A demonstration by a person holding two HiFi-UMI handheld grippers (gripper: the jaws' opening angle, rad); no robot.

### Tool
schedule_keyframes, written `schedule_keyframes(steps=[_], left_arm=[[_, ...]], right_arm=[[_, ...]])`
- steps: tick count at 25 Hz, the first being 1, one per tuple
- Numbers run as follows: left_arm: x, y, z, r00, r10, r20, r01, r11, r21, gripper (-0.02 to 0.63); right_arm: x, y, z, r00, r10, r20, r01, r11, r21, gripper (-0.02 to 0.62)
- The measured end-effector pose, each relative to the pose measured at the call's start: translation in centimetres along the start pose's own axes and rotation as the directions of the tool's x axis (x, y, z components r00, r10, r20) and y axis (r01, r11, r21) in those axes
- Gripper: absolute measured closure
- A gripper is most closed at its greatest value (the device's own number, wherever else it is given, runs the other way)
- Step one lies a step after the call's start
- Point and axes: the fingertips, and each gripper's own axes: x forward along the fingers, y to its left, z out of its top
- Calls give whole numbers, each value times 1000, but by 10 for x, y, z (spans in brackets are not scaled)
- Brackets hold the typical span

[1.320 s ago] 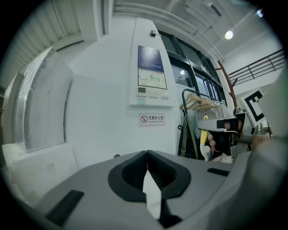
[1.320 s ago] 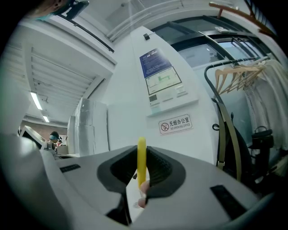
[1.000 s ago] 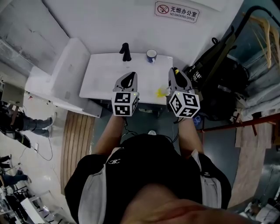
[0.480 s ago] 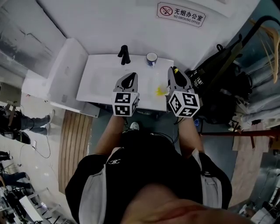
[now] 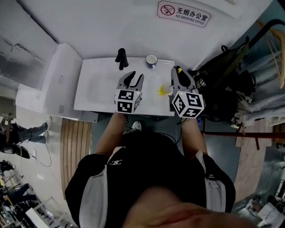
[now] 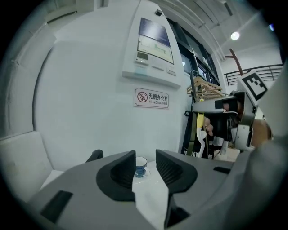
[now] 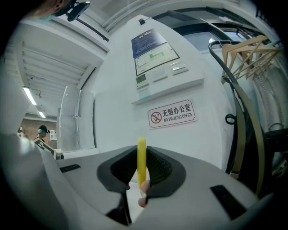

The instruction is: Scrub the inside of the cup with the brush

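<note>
A blue and white cup (image 5: 152, 59) stands at the back edge of the white counter (image 5: 98, 89), close to the wall. My left gripper (image 5: 135, 75) hovers over the counter short of the cup; its jaws have just been opening and stand open with nothing between them. Far ahead through that gap, the left gripper view shows the cup (image 6: 141, 166). My right gripper (image 5: 178, 72) is shut on a yellow brush handle (image 7: 141, 161), which stands upright between the pads. A yellow bit (image 5: 162, 91) shows over the counter beside it; whether it belongs to the brush I cannot tell.
A black tap (image 5: 120, 58) rises at the counter's back, left of the cup. A no-smoking sign (image 5: 183, 13) hangs on the wall above. Black bags and clothes hangers (image 5: 222, 67) crowd the right side. A white cabinet (image 5: 58, 75) adjoins the counter's left.
The left gripper's jaws, shut in both earlier frames, now stand apart. Both grippers have moved forward over the counter towards the cup.
</note>
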Motion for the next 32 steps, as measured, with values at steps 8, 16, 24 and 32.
schedule_keyframes(steps=[8,16,24,32], left_arm=[[47,11,-31,991,-94,-93,96,995,10,459],[100,0,-74,949,-259,-181,260,965,-15,454],[149,-7,-107,890,-372,-265,365,928,-76,453],[186,-14,-135,856,-427,-290,395,904,-164,453]], right_arm=[[16,-13,-4,997,-80,-9,80,997,-10,541],[27,-28,-17,986,-161,-39,161,987,-22,541],[25,-55,-26,959,-275,-72,274,962,-22,541],[13,-79,-43,921,-368,-127,367,930,-37,541]])
